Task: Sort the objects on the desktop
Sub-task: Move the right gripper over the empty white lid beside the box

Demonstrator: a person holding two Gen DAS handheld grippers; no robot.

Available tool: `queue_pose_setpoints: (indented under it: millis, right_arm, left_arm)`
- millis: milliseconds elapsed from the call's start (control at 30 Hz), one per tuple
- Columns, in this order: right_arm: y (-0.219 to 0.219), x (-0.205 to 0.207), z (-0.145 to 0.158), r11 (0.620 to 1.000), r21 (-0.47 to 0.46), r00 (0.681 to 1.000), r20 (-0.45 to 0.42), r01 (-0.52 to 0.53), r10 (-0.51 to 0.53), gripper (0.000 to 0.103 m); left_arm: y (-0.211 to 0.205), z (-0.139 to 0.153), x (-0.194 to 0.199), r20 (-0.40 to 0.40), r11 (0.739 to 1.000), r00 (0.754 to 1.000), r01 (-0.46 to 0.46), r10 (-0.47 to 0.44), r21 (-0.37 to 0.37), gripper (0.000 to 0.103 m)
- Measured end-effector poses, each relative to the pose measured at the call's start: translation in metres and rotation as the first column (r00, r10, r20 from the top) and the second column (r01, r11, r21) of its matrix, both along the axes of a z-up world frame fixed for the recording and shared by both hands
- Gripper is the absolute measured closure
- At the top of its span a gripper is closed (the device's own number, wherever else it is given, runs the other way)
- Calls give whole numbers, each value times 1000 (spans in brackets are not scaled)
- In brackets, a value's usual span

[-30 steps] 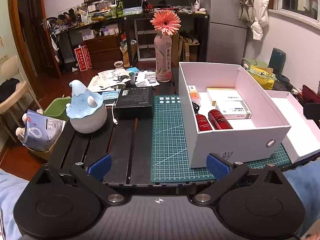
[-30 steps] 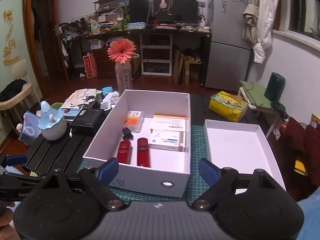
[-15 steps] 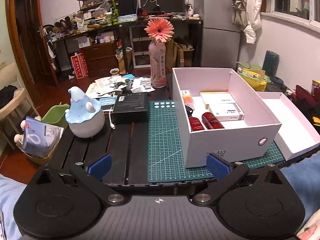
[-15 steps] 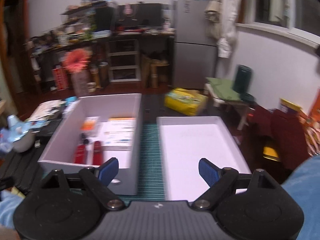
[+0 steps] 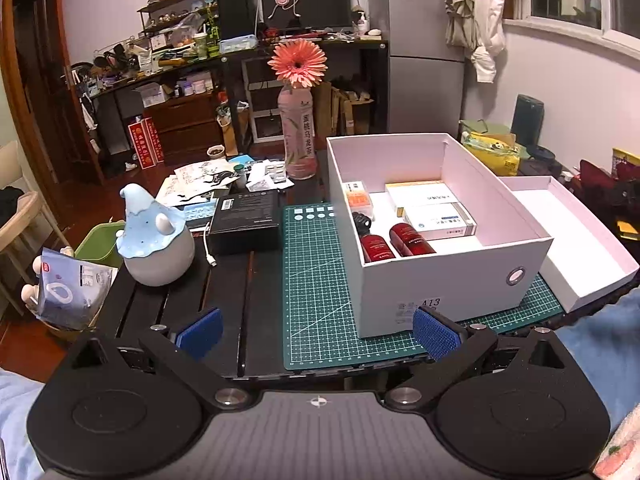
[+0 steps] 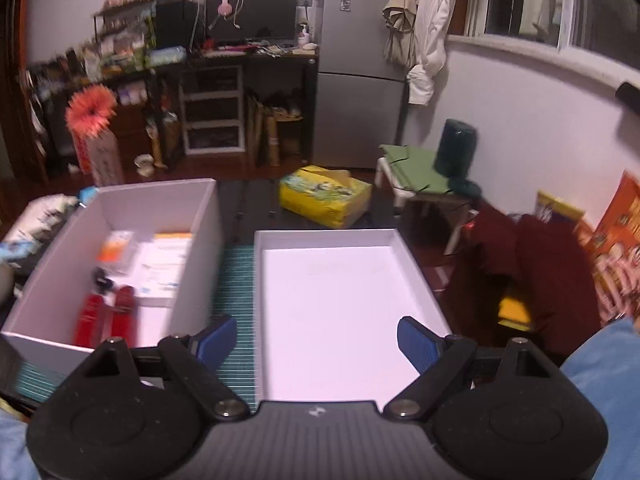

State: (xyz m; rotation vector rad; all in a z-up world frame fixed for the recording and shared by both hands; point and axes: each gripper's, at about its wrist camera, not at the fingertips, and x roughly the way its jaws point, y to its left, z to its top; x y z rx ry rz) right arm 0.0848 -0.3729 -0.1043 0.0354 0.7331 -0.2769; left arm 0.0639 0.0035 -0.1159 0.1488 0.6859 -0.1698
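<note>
A white storage box [image 5: 452, 280] stands on the green cutting mat [image 5: 316, 280]. It holds two red bottles [image 5: 394, 242], white medicine boxes [image 5: 436, 216], an orange packet [image 5: 357, 196] and a small black item. Its empty white lid [image 5: 576, 248] lies open-side up to its right. My left gripper [image 5: 316, 332] is open and empty, near the table's front edge, left of the box's front. My right gripper [image 6: 316, 344] is open and empty, above the near end of the lid [image 6: 336, 304], with the box [image 6: 108, 256] to its left.
On the dark slatted table left of the mat stand a blue-capped grey figurine [image 5: 154, 240], a black box [image 5: 246, 220] with a white cable, papers and a bottle with a pink flower [image 5: 298, 128]. A yellow pack [image 6: 324, 196] lies beyond the lid.
The right gripper has swung right, from facing the storage box to facing the empty lid. The left gripper has pulled back and risen slightly. Both stay open.
</note>
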Motion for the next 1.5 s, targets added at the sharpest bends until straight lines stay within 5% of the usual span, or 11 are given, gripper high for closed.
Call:
queue_pose_setpoints:
  millis: [267,733,900,1000,1067,1133,1200,1333,1500]
  right_arm:
    - [-25,12,-14,987,152,992,107,51,-68,16]
    - [-21,57,-42,998,42,998,55,-39,36,16]
    - [-16,73,-55,992,92,997,5,-83,83,18]
    - [-13,81,-60,990,107,996,-1,-94,94,32]
    - [-13,87,-63,987,127,995,-10,-96,98,55]
    - [-12,93,-66,983,156,994,-23,-99,104,64]
    - [-12,97,-69,977,186,994,-27,-103,110,64]
    - [-8,105,-74,972,196,990,-40,-126,136,82]
    - [-3,115,-86,964,215,981,-76,-158,178,86]
  left_arm:
    - [-6,-4,4,-12,1000,999,30,-30,-7,1]
    - [-9,-7,8,-26,999,999,31,-31,-13,1]
    - [-9,-11,13,-46,1000,999,21,-22,-13,1]
    - [-10,-13,14,-54,1000,998,23,-24,-14,1]
    - [-11,-14,15,-57,1000,998,26,-26,-15,1]
    - [-12,-15,15,-62,999,998,27,-28,-16,1]
    - [-13,-16,15,-66,999,997,30,-31,-15,1]
    - [-15,-19,17,-75,999,997,32,-33,-9,1]
    - [-16,-23,21,-95,1000,995,26,-27,-6,1]
